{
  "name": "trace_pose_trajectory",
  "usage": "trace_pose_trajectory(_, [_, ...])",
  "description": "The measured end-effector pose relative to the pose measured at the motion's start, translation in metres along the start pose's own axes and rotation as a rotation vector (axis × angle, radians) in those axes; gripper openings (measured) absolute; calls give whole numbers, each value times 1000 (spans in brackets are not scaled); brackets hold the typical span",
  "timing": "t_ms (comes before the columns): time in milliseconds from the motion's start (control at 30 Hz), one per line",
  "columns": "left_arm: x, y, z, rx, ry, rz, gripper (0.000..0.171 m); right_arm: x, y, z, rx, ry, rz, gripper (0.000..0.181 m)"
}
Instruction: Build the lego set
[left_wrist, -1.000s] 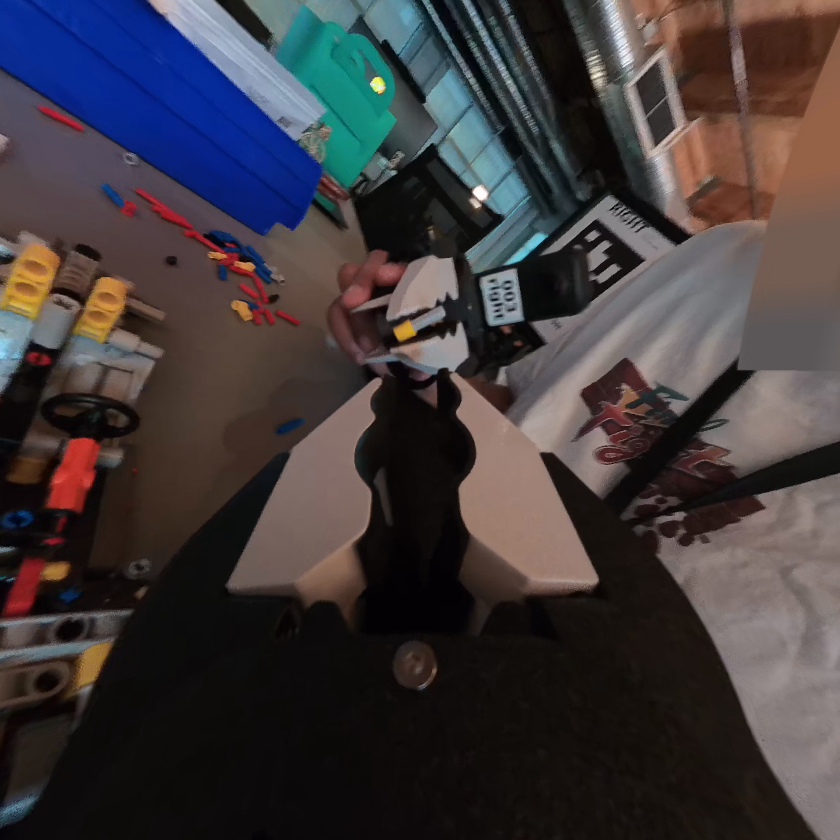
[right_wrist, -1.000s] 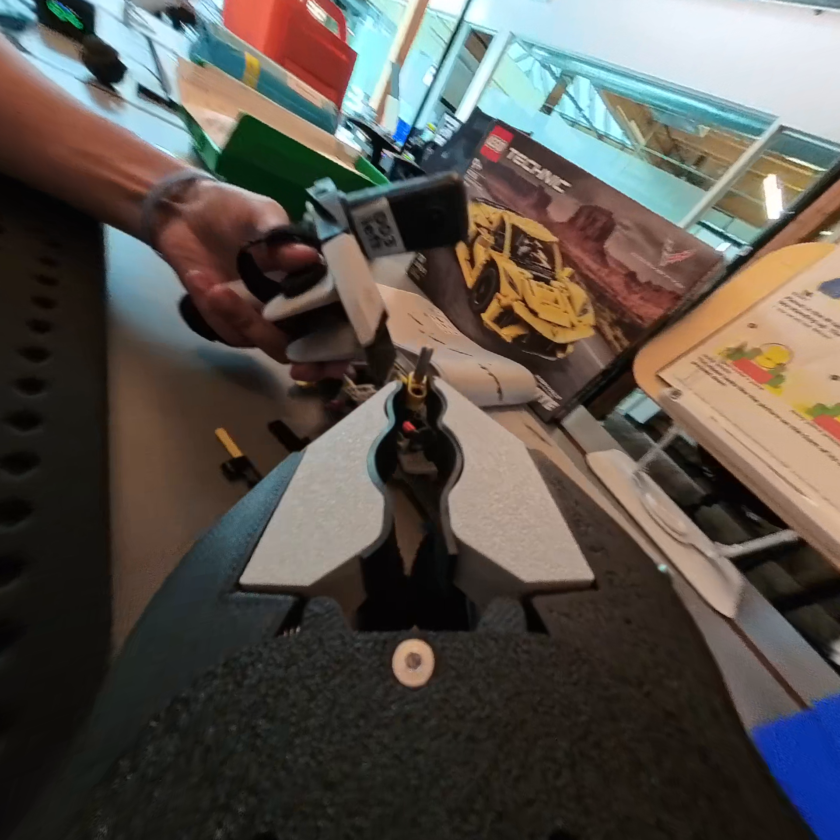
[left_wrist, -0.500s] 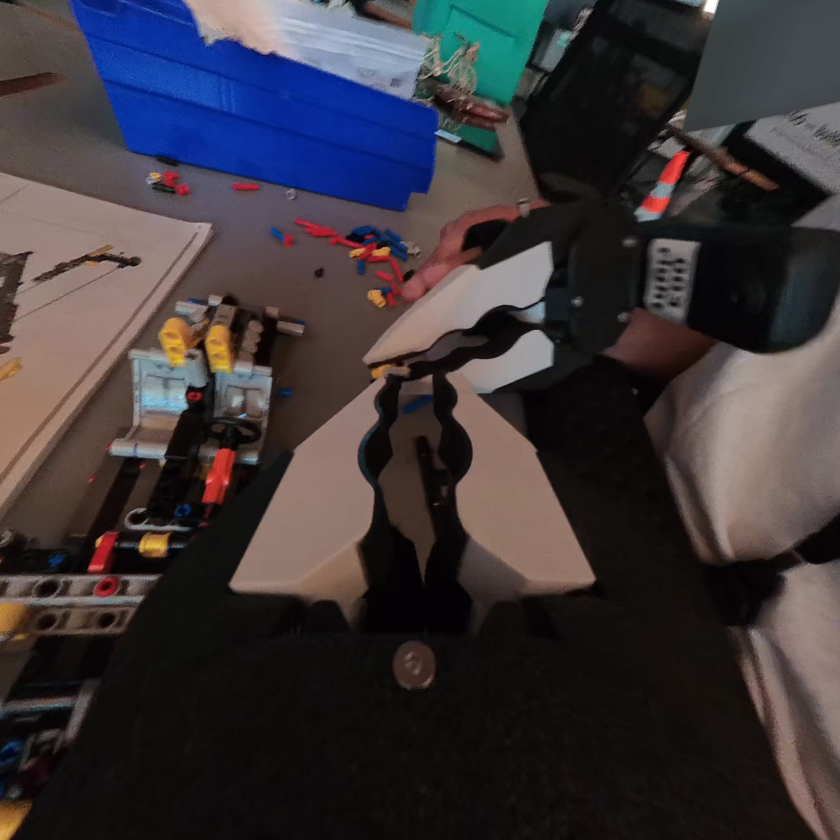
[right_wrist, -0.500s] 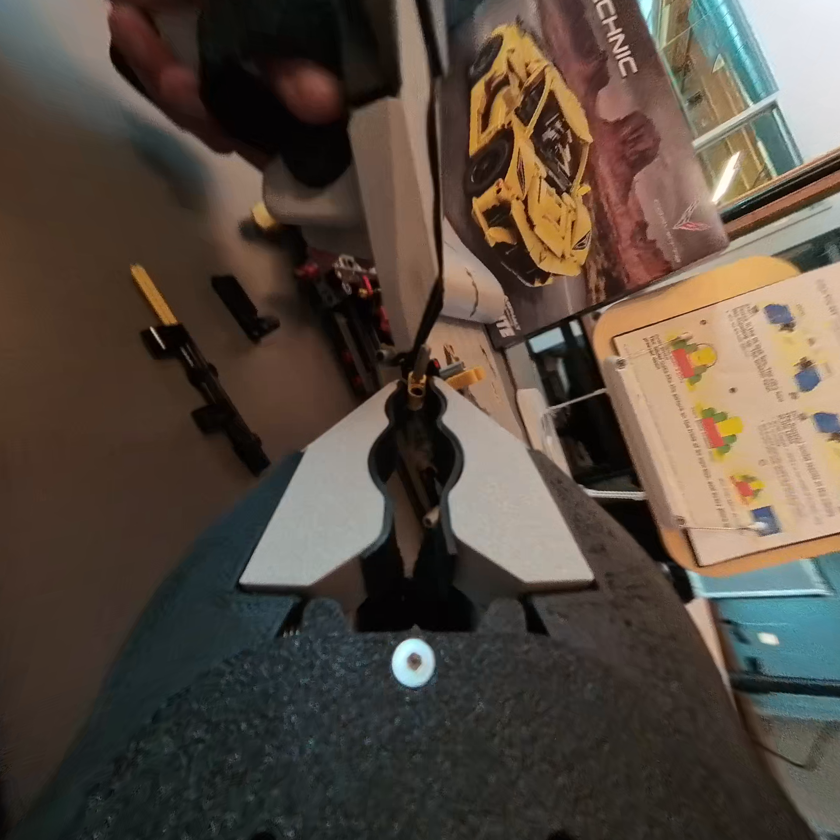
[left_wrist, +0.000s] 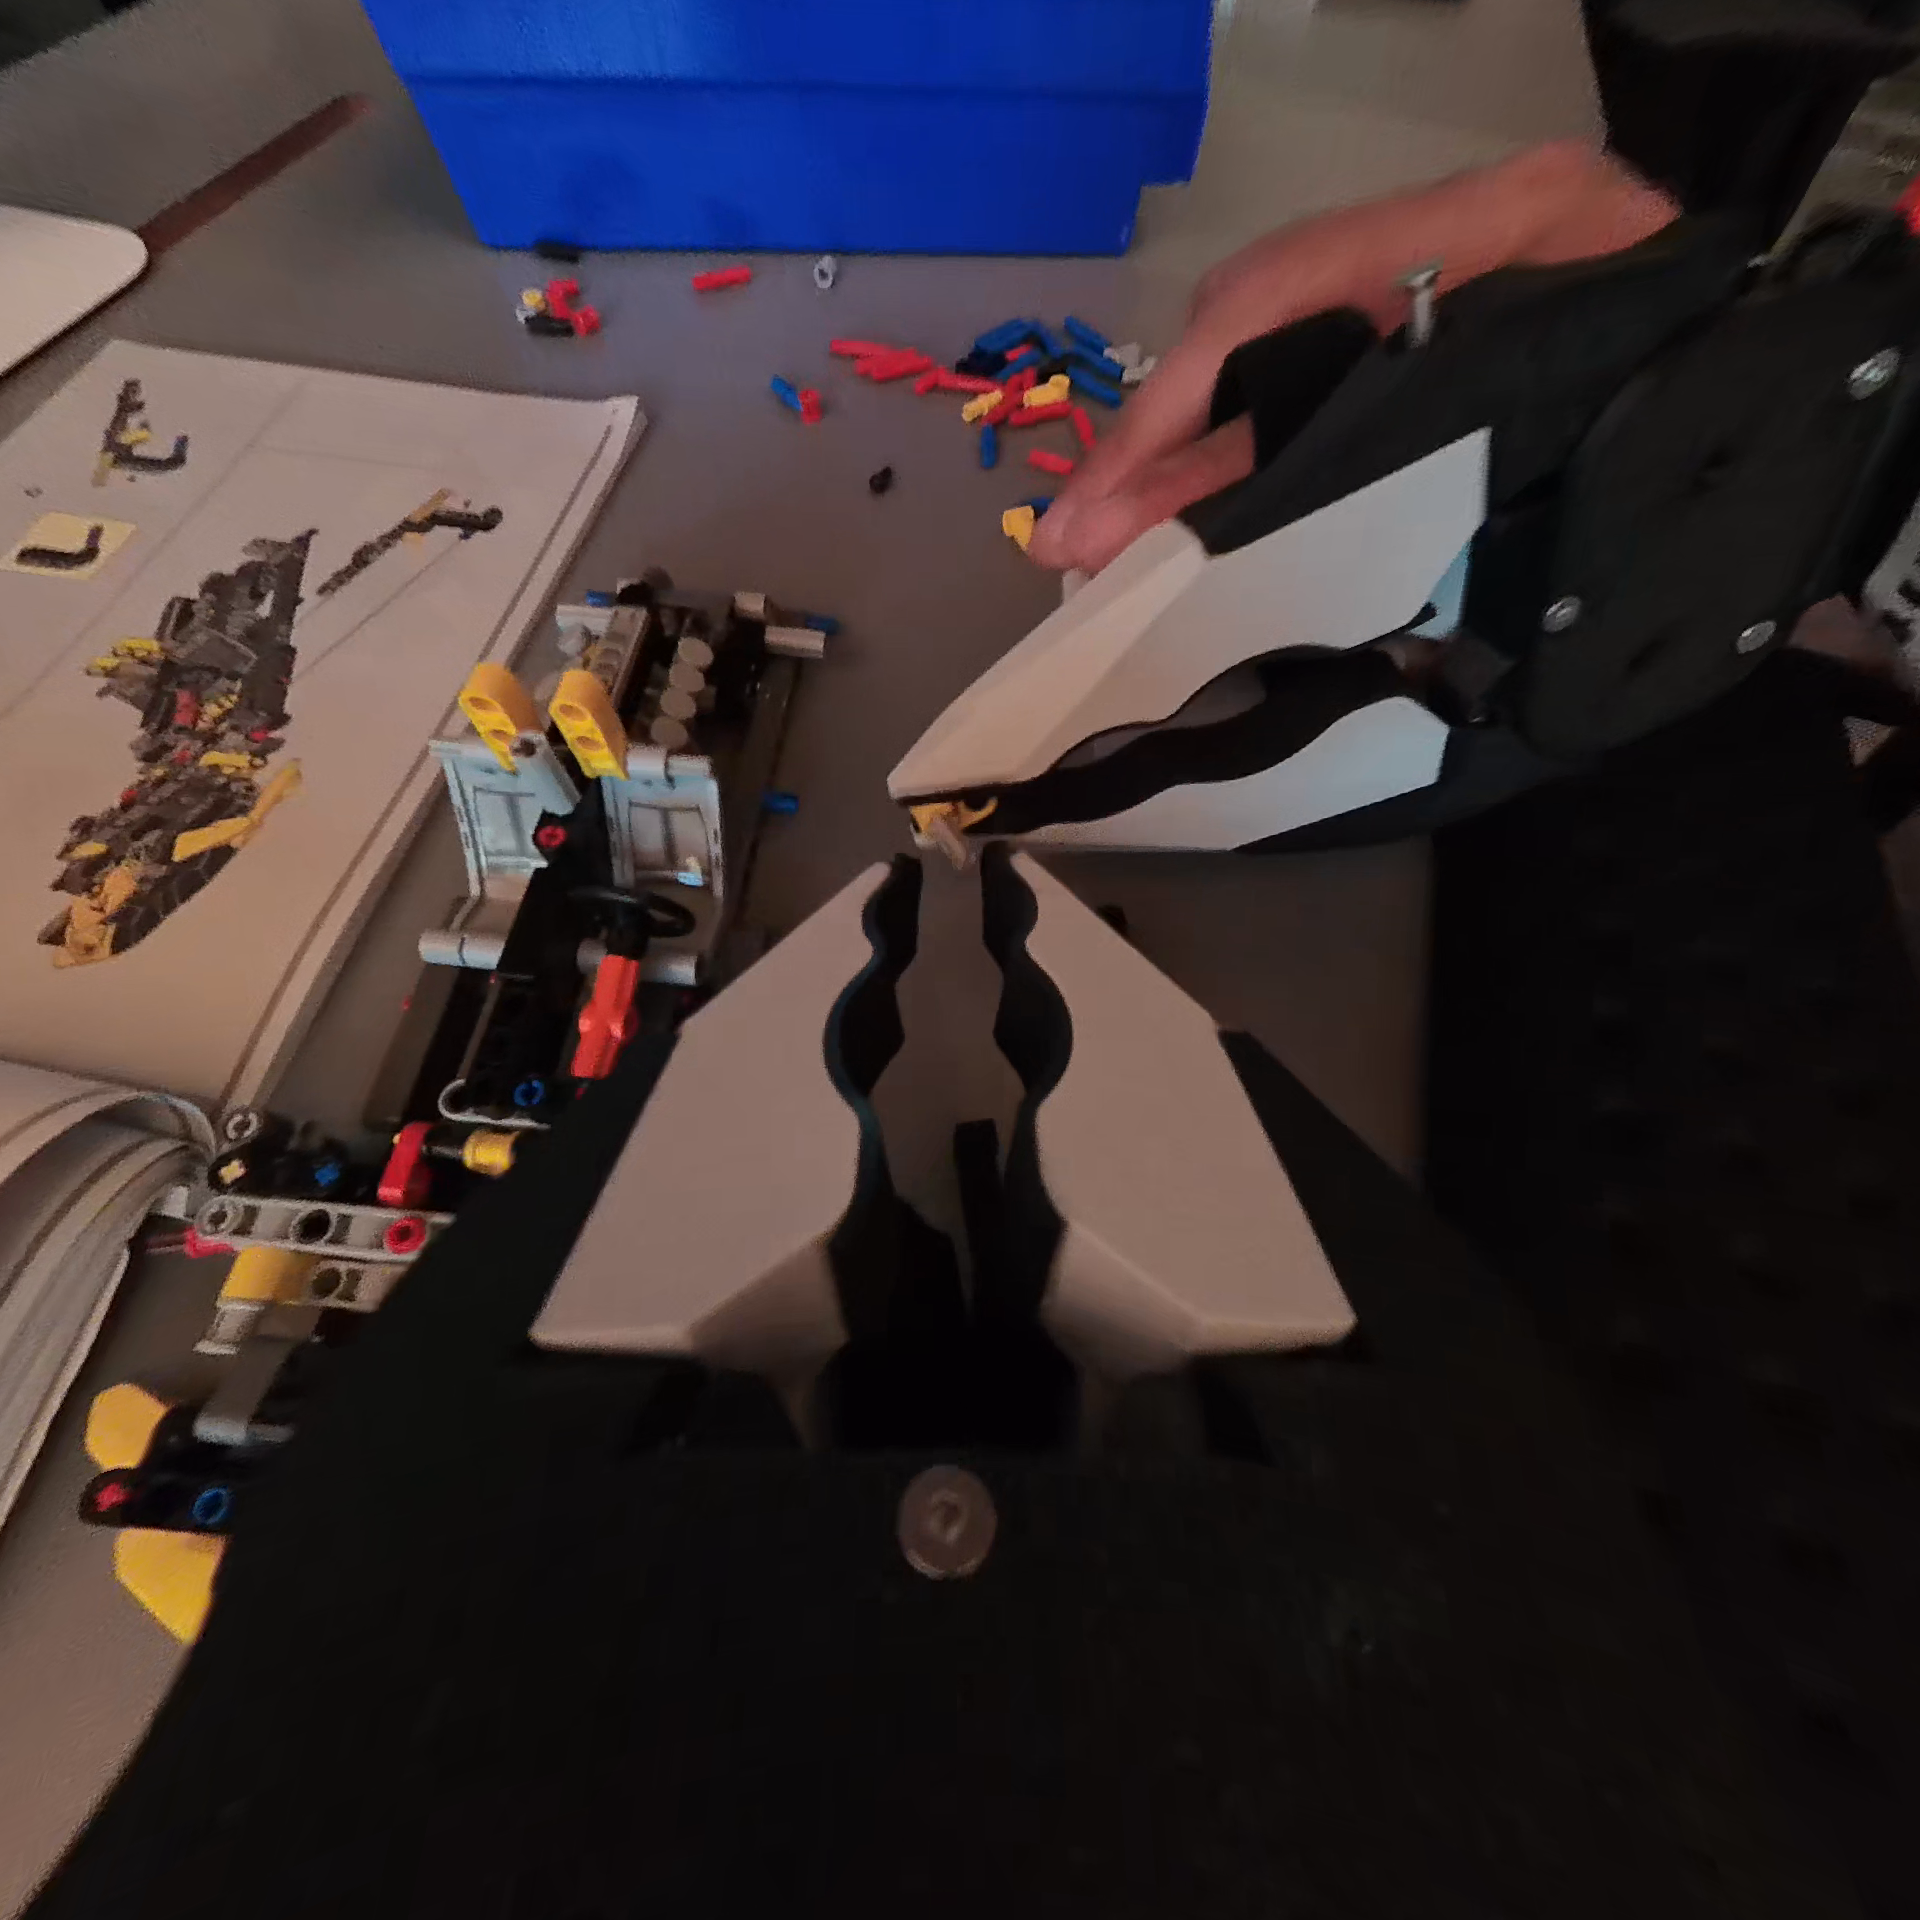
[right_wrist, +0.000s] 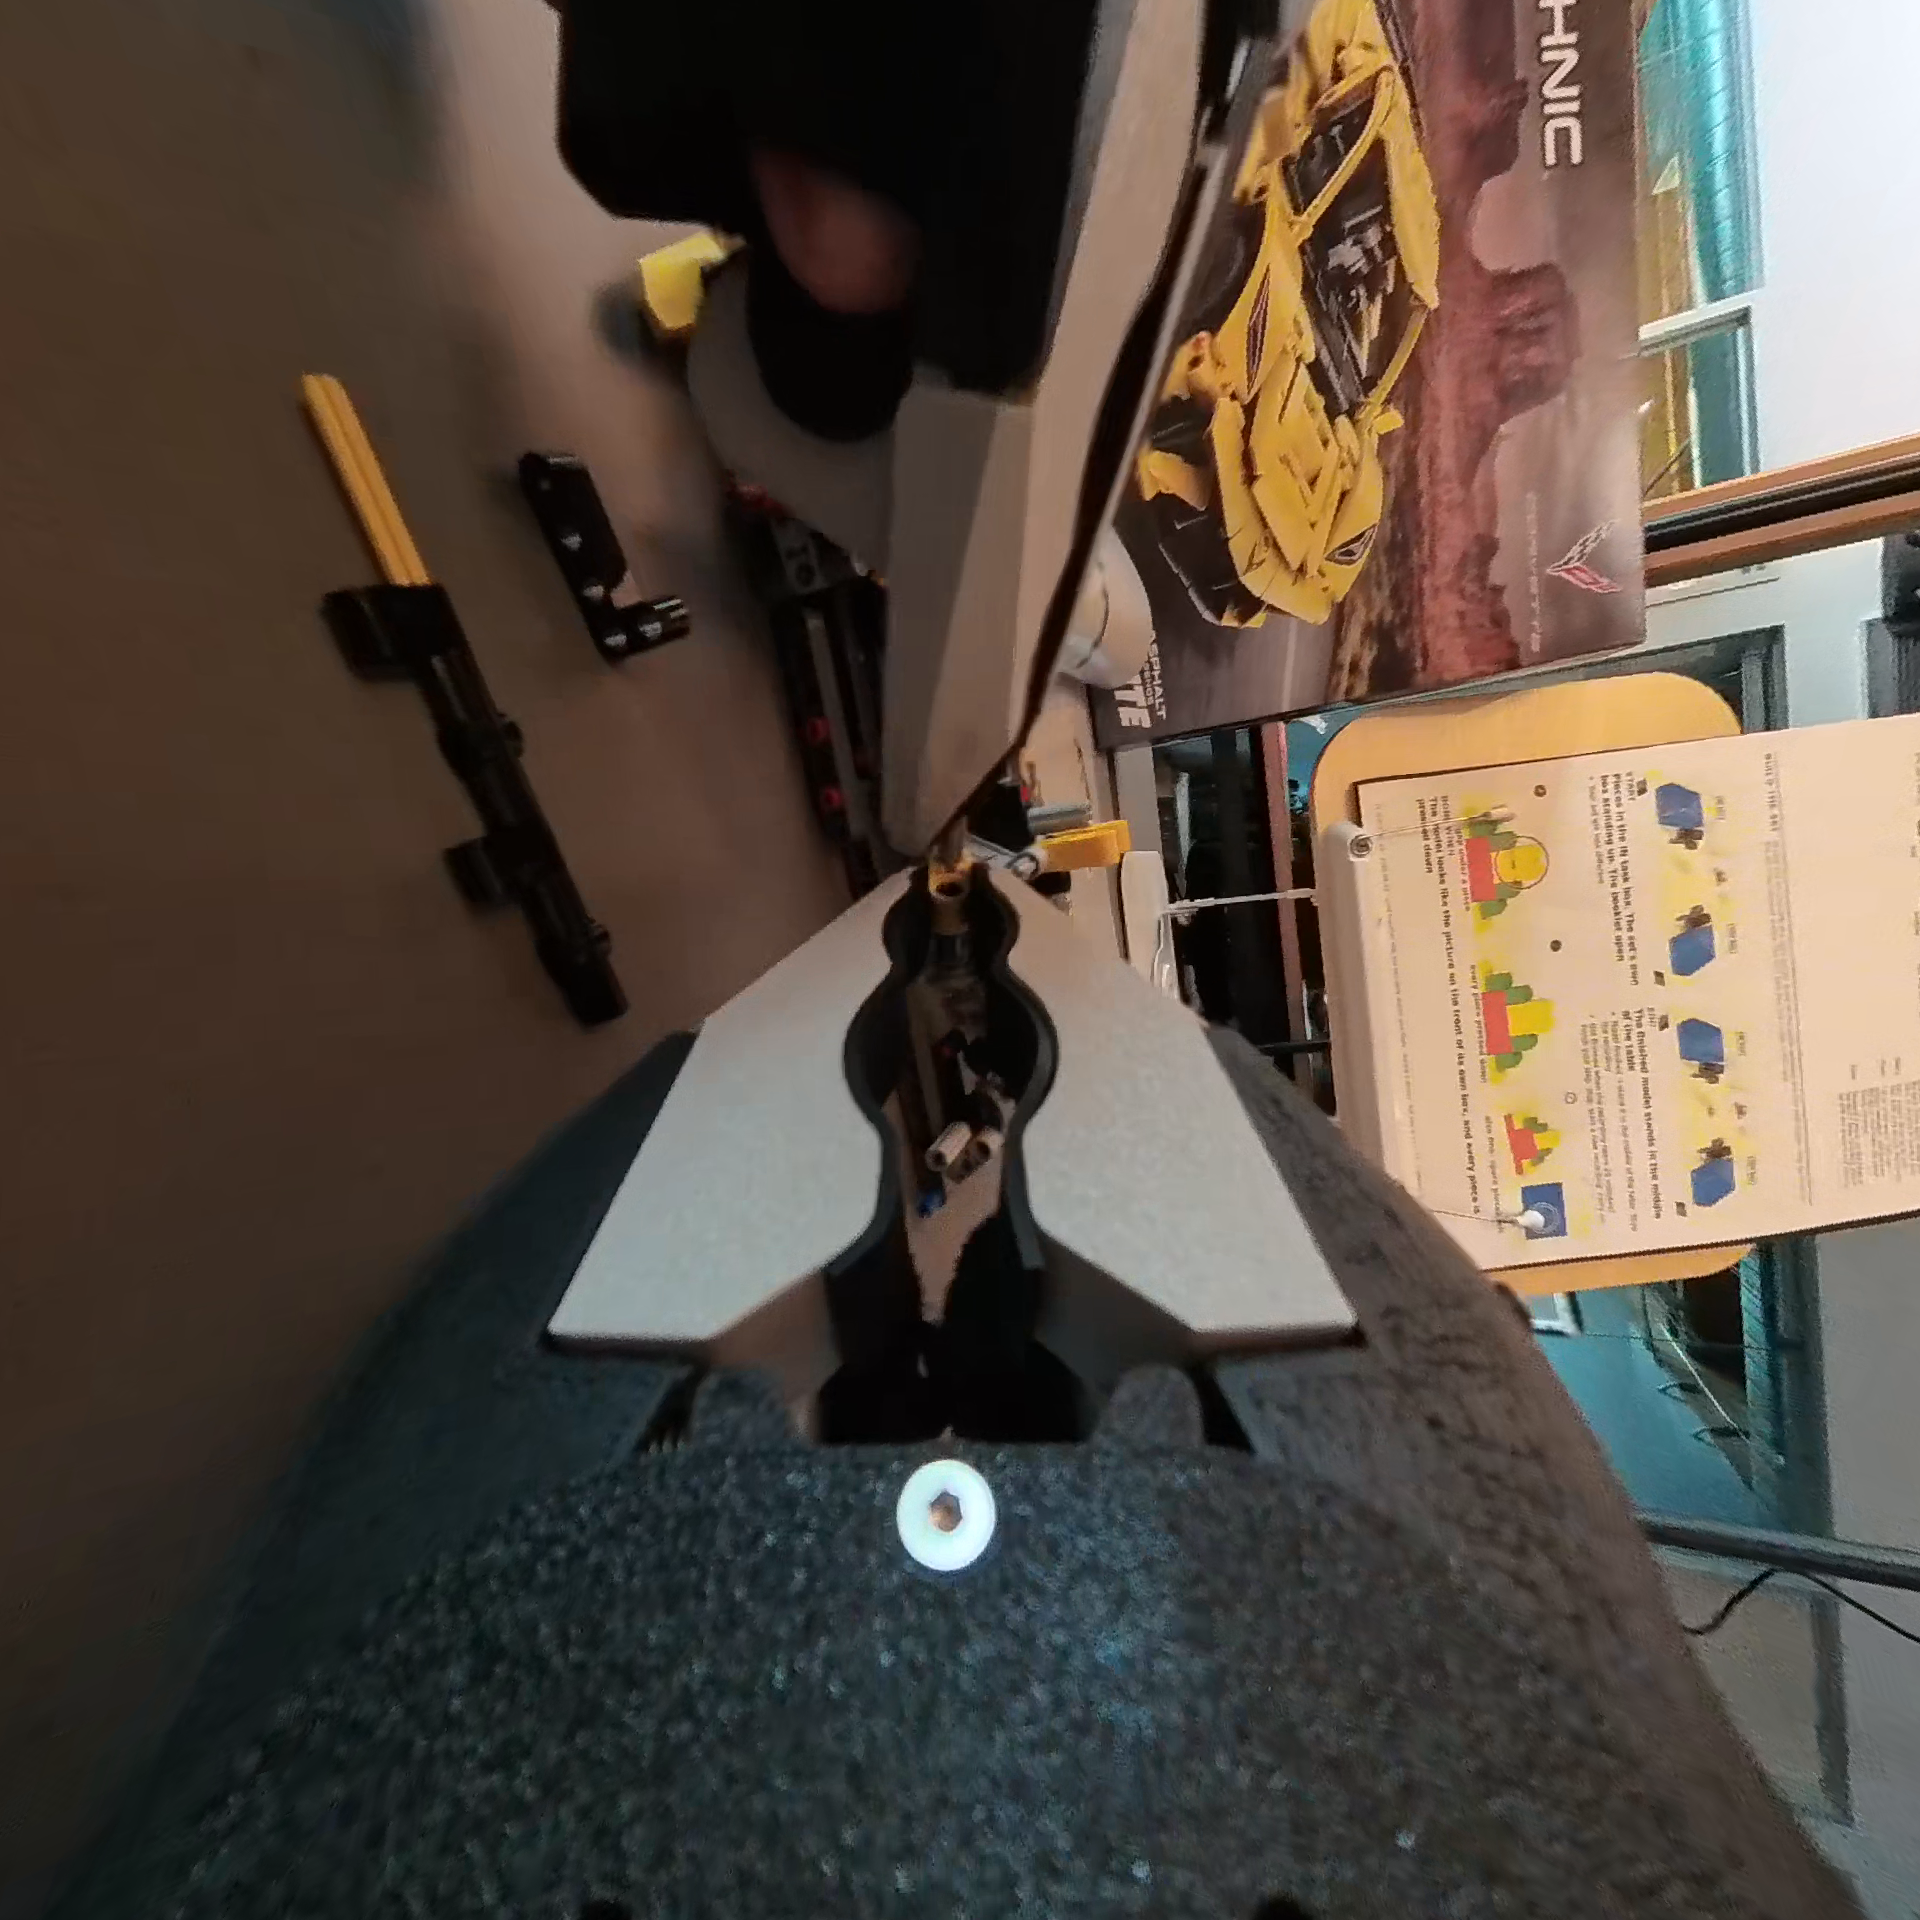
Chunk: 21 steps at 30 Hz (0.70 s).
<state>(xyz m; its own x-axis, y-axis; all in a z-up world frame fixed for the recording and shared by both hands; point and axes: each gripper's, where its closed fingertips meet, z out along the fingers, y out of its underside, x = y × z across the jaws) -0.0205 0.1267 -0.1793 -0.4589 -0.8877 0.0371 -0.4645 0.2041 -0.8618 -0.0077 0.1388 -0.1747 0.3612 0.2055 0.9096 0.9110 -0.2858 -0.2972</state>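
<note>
My left gripper (left_wrist: 948, 868) is open and empty, its jaws a narrow gap apart, above the table. My right gripper (left_wrist: 935, 821) comes in from the right, held by a hand. It is shut on a small yellow piece (left_wrist: 940, 816) with a tan pin that pokes out just above the left tips. In the right wrist view my right gripper (right_wrist: 948, 891) pinches the yellow piece (right_wrist: 948, 883); the left gripper's fingers (right_wrist: 1039, 520) stand edge-on right in front of it. The part-built chassis (left_wrist: 623, 831) with yellow connectors lies on the table to the left.
An open instruction booklet (left_wrist: 260, 675) lies at left. Loose red, blue and yellow pieces (left_wrist: 1018, 384) sit before a blue bin (left_wrist: 800, 125). A black sub-assembly with a yellow axle (right_wrist: 468, 727), a black L-shaped piece (right_wrist: 597, 561), the set's box (right_wrist: 1403, 364) and an instruction sheet (right_wrist: 1610, 987) show. My two grippers' fingertips are within a few centimetres of each other.
The left view has swung down from the person's shirt to the table. The left jaws have opened from shut. The right gripper has rolled and brought its yellow piece up to the left tips.
</note>
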Motion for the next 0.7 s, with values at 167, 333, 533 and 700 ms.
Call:
trace_pose_trajectory(167, [1,-1,1,15,25,-27,4,-2,0,1,1,-7,-14,6])
trace_pose_trajectory(333, [-3,2,2,-11,4,-21,2,-5,2,2,-5,-21,-16,6])
trace_pose_trajectory(533, [-15,-31,-25,204,-109,151,2,38,-9,-13,151,132,422,39])
trace_pose_trajectory(700, [-7,-78,-69,529,-262,390,2,70,-34,-46,568,-180,1117,49])
